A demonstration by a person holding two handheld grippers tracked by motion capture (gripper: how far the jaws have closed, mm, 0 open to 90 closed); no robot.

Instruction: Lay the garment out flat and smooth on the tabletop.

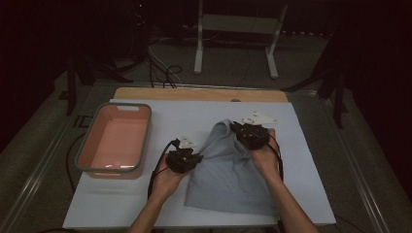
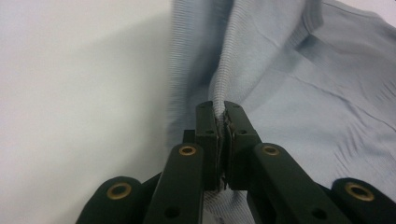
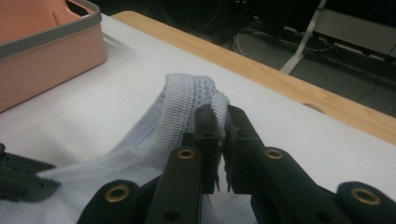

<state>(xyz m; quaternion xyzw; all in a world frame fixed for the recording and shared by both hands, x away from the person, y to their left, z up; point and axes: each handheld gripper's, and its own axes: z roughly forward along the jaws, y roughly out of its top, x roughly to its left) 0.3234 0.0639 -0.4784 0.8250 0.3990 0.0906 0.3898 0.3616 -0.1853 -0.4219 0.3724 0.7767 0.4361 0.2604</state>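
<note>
Both tongs (image 1: 183,160) (image 1: 250,135) clamp the grey garment (image 1: 228,174) on the white table cover (image 1: 301,145).

The room is dim, the far side almost black. Past the tools, a white sheet (image 1: 301,145) covers the table, with a strip of bare wooden tabletop (image 1: 199,94) showing beyond it. Farther out on the grey floor (image 1: 233,73) stands a white metal frame (image 1: 236,34), and loose black cables (image 1: 163,73) lie left of it.
</note>
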